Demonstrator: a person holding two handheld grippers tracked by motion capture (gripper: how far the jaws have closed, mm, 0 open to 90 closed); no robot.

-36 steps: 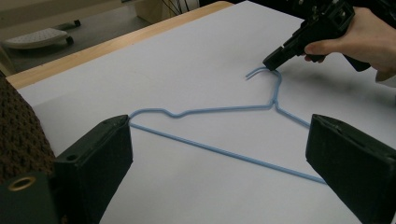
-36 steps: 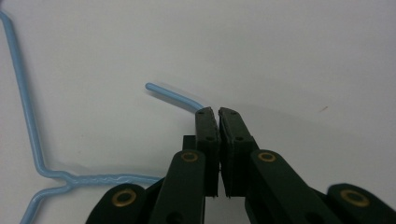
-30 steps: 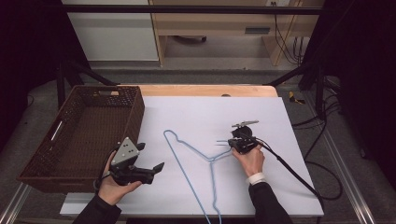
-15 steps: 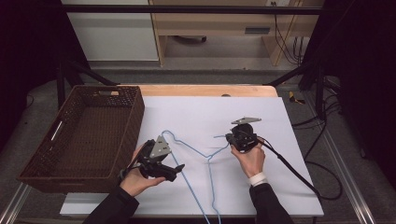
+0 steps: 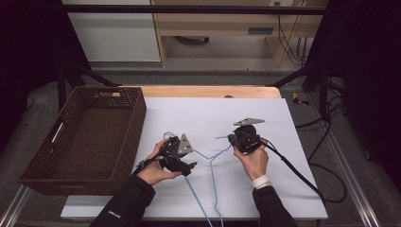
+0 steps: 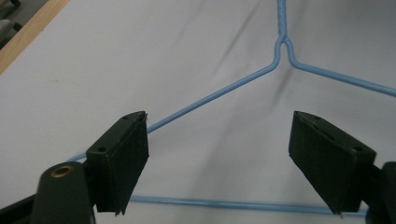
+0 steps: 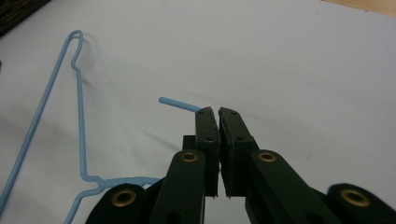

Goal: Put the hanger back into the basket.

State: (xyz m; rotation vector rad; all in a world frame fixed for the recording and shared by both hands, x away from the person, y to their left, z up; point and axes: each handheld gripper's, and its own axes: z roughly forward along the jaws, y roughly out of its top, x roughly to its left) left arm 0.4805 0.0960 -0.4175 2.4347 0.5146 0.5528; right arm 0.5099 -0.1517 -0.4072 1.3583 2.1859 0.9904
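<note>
A light-blue wire hanger (image 5: 194, 189) lies on the white table top (image 5: 288, 132). My right gripper (image 5: 232, 140) is shut on the hanger's hook, whose free end (image 7: 177, 103) sticks out to the left of the closed jaws (image 7: 218, 112). My left gripper (image 5: 188, 166) hovers low over the hanger's left shoulder. In the left gripper view its jaws (image 6: 219, 158) stand wide apart and have just been closing. The shoulder wire (image 6: 219, 91) and the bottom bar (image 6: 224, 203) run between them, and the pads do not press on either.
A dark brown wicker basket (image 5: 135, 132) stands at the table's left, close to my left forearm. The right gripper's black cable (image 5: 295, 168) trails off to the right. A wooden edge (image 5: 203, 91) runs along the far side of the table.
My left hand has moved right, from beside the basket to the hanger's left shoulder, and sunk a little. The right gripper keeps hold of the hook and has hardly moved.
</note>
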